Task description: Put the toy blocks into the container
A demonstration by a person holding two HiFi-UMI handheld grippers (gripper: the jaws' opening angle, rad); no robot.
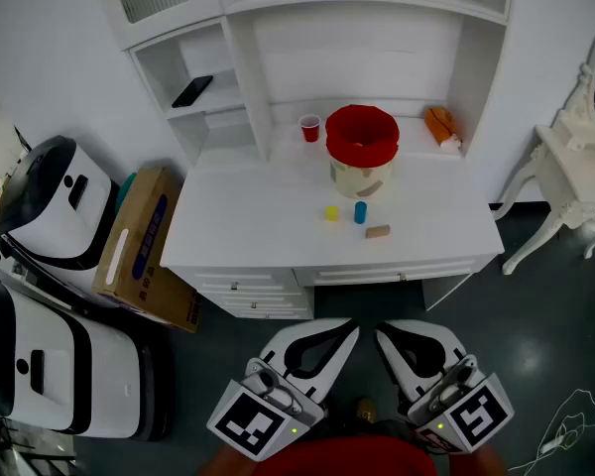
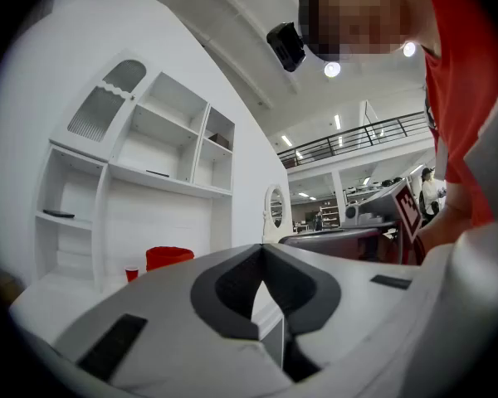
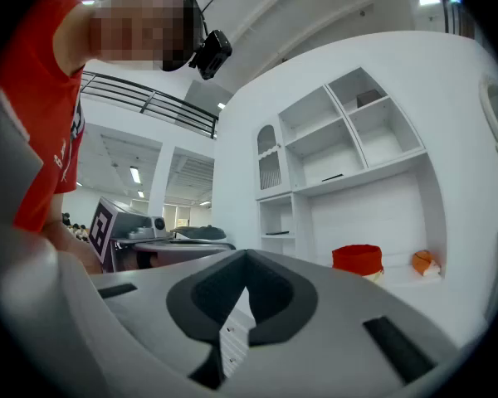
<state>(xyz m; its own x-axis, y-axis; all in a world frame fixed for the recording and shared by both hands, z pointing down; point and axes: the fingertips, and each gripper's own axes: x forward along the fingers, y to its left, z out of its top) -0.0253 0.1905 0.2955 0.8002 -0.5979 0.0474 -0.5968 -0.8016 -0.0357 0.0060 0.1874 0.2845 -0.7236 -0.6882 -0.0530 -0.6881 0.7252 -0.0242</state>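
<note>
While both grippers are held level and low, well short of the desk (image 1: 238, 228), no block is held. The left gripper (image 1: 345, 330) is seen with its jaws brought together and nothing between them; the right gripper (image 1: 387, 333) is likewise closed and empty.

Three blocks are seen on the desktop in front of the container (image 1: 358, 179). A yellow block (image 1: 331, 212) and a blue block (image 1: 360, 212) are placed just beside each other, and a tan block (image 1: 378, 232) is laid near them, toward the front edge. All three are apart from the container's wall. The container is stood upright toward the back, with a red cup (image 1: 310, 128) to its left. Whether any block already lies inside cannot be told, as little but red lining is shown there.

The task is judged to be at or near its start. Each of the three blocks has to be reached, gripped, carried and dropped in, and the jaws must first be opened.
</note>
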